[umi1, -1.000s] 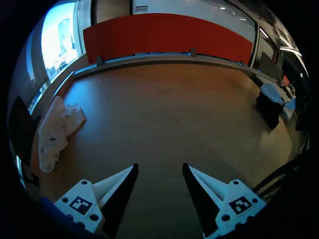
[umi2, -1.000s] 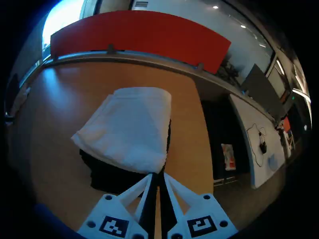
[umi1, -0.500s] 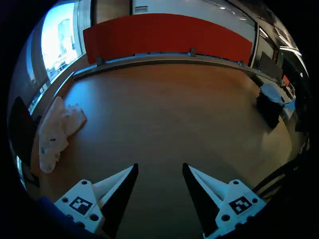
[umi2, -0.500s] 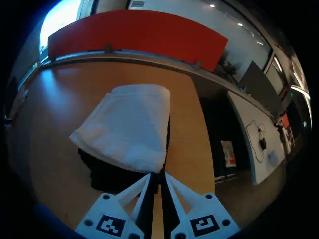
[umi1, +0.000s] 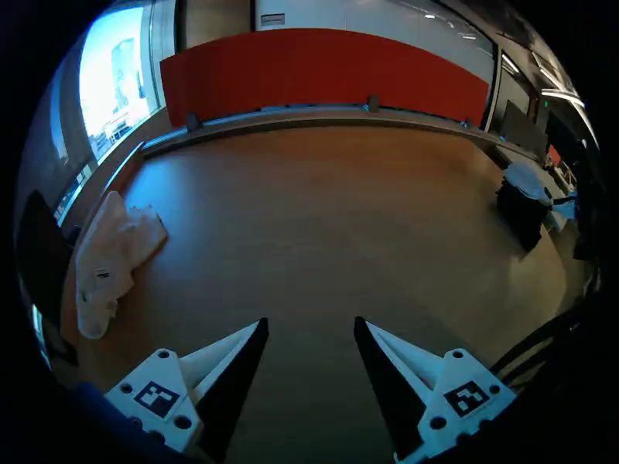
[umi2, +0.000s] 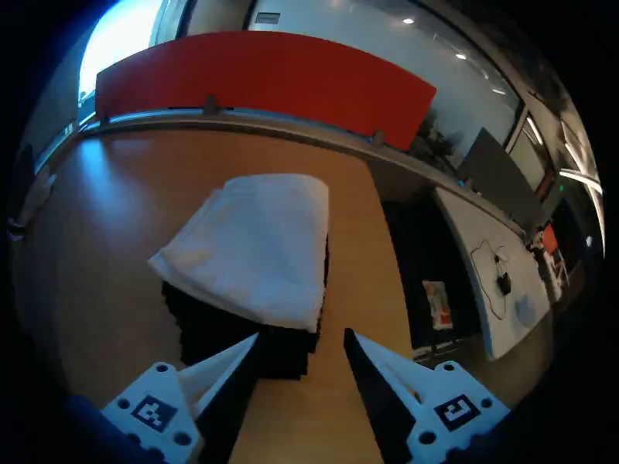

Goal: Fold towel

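Note:
A folded white towel (umi2: pixel 259 240) lies on top of a black stack (umi2: pixel 240 340) near the table's right edge in the right gripper view. My right gripper (umi2: pixel 302 352) is open just in front of the stack, holding nothing. In the left gripper view, my left gripper (umi1: pixel 308 332) is open over the bare wooden table (umi1: pixel 325 224). A crumpled white towel (umi1: pixel 112 255) lies at the table's left edge. The black stack with the white towel (umi1: pixel 526 197) shows far to the right.
A red divider panel (umi1: pixel 325 73) runs along the table's far edge. A bright window (umi1: pixel 116 77) is at the far left. Beyond the table's right edge are a dark floor and a white desk (umi2: pixel 495 271) with cables.
My right gripper has opened, let go of the folded towel's corner and drawn back a little. The left gripper has not moved.

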